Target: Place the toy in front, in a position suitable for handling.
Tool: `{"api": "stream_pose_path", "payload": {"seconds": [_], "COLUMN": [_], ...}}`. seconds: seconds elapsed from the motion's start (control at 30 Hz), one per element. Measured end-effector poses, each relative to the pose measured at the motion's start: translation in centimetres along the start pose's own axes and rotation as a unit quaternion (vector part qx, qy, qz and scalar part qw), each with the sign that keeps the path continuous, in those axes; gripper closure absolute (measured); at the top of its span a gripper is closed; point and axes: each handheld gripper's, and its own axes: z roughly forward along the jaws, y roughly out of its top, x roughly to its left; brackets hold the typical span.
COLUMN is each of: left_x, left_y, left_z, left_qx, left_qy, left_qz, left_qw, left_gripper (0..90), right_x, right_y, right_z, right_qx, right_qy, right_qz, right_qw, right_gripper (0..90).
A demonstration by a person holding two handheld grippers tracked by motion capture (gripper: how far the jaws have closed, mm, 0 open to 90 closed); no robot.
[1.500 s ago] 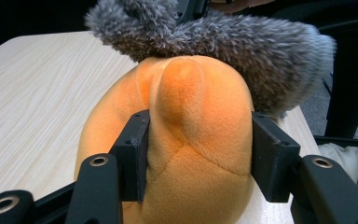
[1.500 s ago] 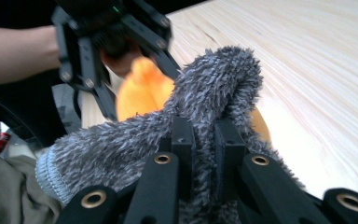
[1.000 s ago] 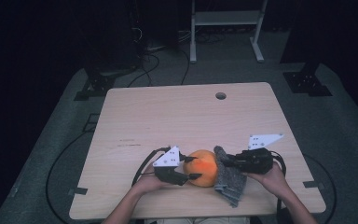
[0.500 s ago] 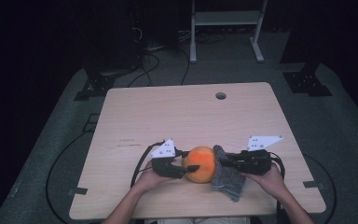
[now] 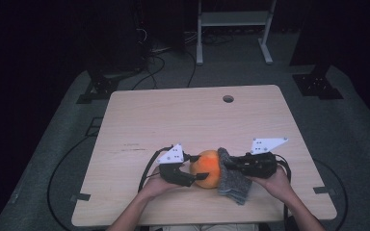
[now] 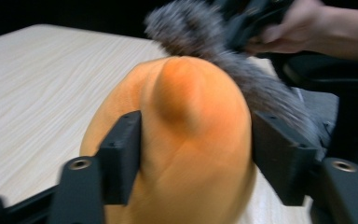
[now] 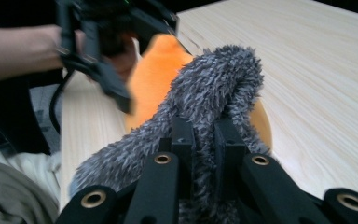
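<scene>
The orange ball (image 5: pixel 206 168) is sitting near the front edge of the bench (image 5: pixel 192 120), directly between the two grippers. The left gripper (image 5: pixel 187 179) is reaching in from the ball's left; its jaws have just been opening and are now flanking the ball's sides, close against its soft surface (image 6: pixel 191 140). The right gripper (image 5: pixel 231 166) is coming from the opposite side, clamped tight on a grey fuzzy cloth (image 5: pixel 232 182) that is draping over the ball's right flank and touching it (image 7: pixel 214 88). The cloth is therefore lying on the right gripper's side, so any wiping across the ball probably falls to that hand while the left steadies it.
</scene>
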Motion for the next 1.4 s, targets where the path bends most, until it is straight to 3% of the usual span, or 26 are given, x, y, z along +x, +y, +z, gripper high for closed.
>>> {"api": "stream_pose_path", "payload": {"seconds": [0.07, 0.17, 0.23, 0.3, 0.4, 0.5, 0.67, 0.83, 0.93, 1.0, 1.03, 1.07, 1.2, 1.27, 1.3, 1.33, 1.4], "left_x": [0.2, -0.3, -0.3, -0.2, -0.1, 0.1, -0.2, -1.4, -1.2, -0.8, -0.6, -0.5, -1.2, -1.8, -2.0, -1.9, -1.5], "left_y": [0.2, 0.2, 0.1, 0.0, 0.0, -0.3, -0.1, 0.3, 0.2, 0.2, 0.2, 0.0, 0.1, 0.1, 0.1, 0.0, -0.2], "left_z": [0.3, 0.9, 1.1, 1.2, 1.0, 0.8, 1.1, 1.7, 1.1, 1.3, 1.6, 1.8, 2.0, 2.2, 2.1, 2.0, 1.6], "left_qx": [0.006, 0.016, 0.010, 0.009, 0.010, 0.006, 0.010, 0.024, 0.011, 0.022, 0.036, 0.040, 0.048, 0.056, 0.063, 0.063, 0.056], "left_qy": [0.008, 0.028, 0.033, 0.036, 0.038, 0.034, 0.032, 0.023, 0.019, 0.036, 0.030, 0.020, 0.009, 0.009, 0.013, 0.014, 0.016], "left_qz": [-0.002, 0.018, 0.006, -0.003, -0.012, -0.021, -0.007, 0.039, 0.046, 0.032, 0.018, 0.013, 0.050, 0.074, 0.084, 0.080, 0.068], "left_qw": [1.0000, 0.9993, 0.9994, 0.9993, 0.9991, 0.9992, 0.9994, 0.9987, 0.9987, 0.9986, 0.9987, 0.9989, 0.9976, 0.9956, 0.9944, 0.9947, 0.9960], "left_gripper": [31.2, 39.5, 43.1, 44.3, 45.3, 45.4, 45.5, 45.8, 38.3, 23.7, 19.7, 21.5, 39.1, 42.0, 42.5, 43.3, 45.2], "right_x": [-0.5, -0.7, 0.0, 0.9, 1.9, 1.4, 0.7, 1.1, 0.7, 0.5, 0.3, 0.2, 0.9, 1.3, 1.4, 1.5, 1.2], "right_y": [-0.6, -0.8, -0.1, 0.8, 1.8, 1.3, -0.3, 0.9, 0.9, 0.4, 0.2, 0.1, 1.1, 2.1, 2.5, 3.0, 3.0], "right_z": [-0.4, -0.9, -0.9, -0.7, 0.4, 0.6, -0.5, -1.2, -0.6, -0.7, -0.8, -1.0, -1.5, -1.1, -0.7, -0.3, 0.0], "right_qx": [0.003, -0.008, -0.023, -0.046, -0.029, -0.016, 0.013, -0.004, 0.017, 0.022, 0.023, 0.024, 0.013, 0.006, 0.013, 0.029, 0.030], "right_qy": [-0.014, -0.013, -0.006, 0.017, 0.007, -0.003, -0.017, -0.008, 0.005, 0.008, 0.012, 0.012, 0.031, 0.060, 0.060, 0.060, 0.060], "right_qz": [0.008, 0.024, 0.012, -0.002, -0.038, -0.039, -0.023, -0.031, -0.030, -0.027, -0.021, -0.017, -0.025, -0.034, -0.044, -0.054, -0.051], "right_qw": [0.9999, 0.9996, 0.9996, 0.9988, 0.9988, 0.9991, 0.9995, 0.9995, 0.9994, 0.9994, 0.9994, 0.9995, 0.9991, 0.9976, 0.9971, 0.9963, 0.9964], "right_gripper": [80.6, 80.5, 80.5, 80.5, 80.5, 80.7, 80.7, 80.7, 80.7, 80.7, 80.7, 80.7, 80.6, 80.6, 80.6, 80.6, 80.7]}}
